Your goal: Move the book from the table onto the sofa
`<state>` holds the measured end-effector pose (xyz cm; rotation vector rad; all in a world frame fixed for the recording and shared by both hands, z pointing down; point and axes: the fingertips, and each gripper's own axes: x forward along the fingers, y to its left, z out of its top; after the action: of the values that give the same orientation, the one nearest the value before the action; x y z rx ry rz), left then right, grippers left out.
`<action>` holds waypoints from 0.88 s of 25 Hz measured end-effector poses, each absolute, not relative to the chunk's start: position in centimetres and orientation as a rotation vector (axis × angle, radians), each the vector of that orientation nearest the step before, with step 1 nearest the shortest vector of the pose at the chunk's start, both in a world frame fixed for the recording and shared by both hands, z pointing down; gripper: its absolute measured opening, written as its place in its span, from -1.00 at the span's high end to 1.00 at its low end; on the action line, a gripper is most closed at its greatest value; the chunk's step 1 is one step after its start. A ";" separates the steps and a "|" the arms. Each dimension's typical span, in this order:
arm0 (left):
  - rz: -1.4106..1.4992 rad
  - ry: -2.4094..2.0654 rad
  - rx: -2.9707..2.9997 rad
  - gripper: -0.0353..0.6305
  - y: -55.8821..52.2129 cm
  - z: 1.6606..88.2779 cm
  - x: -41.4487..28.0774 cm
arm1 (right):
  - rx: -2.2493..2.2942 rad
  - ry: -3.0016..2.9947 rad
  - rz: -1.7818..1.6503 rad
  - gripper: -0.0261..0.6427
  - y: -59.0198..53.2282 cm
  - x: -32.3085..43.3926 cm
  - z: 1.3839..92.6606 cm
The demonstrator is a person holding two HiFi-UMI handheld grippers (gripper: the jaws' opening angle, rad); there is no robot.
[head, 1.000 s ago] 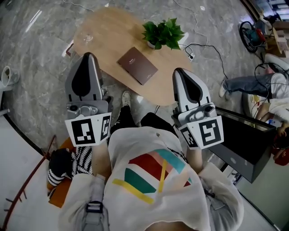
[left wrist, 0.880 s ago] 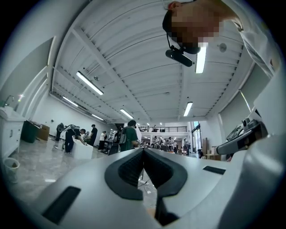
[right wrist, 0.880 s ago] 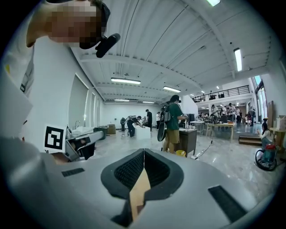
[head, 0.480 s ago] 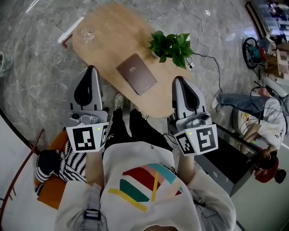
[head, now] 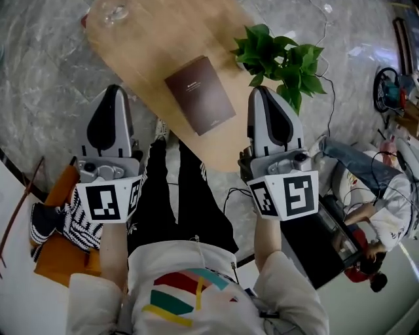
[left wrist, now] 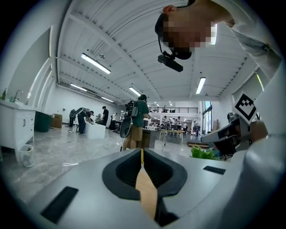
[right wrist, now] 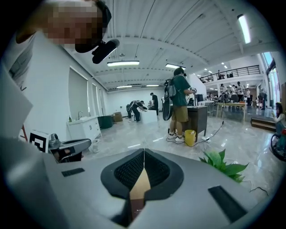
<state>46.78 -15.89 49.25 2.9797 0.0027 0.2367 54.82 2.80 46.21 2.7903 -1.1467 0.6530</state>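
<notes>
Book (head: 200,95) flat on the table (head: 150,46), close to its near edge, untouched. Approach step, by the look of it: left gripper (head: 112,98) and right gripper (head: 262,98) hovering at that edge, either side of the book, both pairs of jaws pressed together on nothing. Next: open up, reach in, clamp the cover. Potted plant (head: 281,59) just beyond the book's right corner, crowding the right-hand reach; glass (head: 112,10) at the far end, well clear. No sofa clearly visible.

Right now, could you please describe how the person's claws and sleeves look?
Both the left claw and right claw are smooth grey shells with black teardrop-shaped insets. Each carries a white cube with black square markers. The sleeves are short and white.
</notes>
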 end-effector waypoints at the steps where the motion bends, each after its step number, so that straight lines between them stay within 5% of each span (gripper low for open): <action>1: 0.248 0.005 2.983 0.87 -15.7 50.7 47.1 | 2.762 -1.154 0.669 0.88 2.7 55.1 47.8; 12: 0.515 -0.155 2.899 0.87 -14.5 69.4 45.6 | 2.211 -1.311 1.071 0.88 1.1 51.8 70.3; 22: 0.647 -0.199 2.821 0.87 -12.9 76.4 41.0 | 1.923 -1.373 1.225 0.88 0.4 47.1 80.4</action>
<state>41.05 -12.90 76.40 2.8209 -0.1985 0.6469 47.13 0.42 80.43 1.9229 -1.3731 1.2246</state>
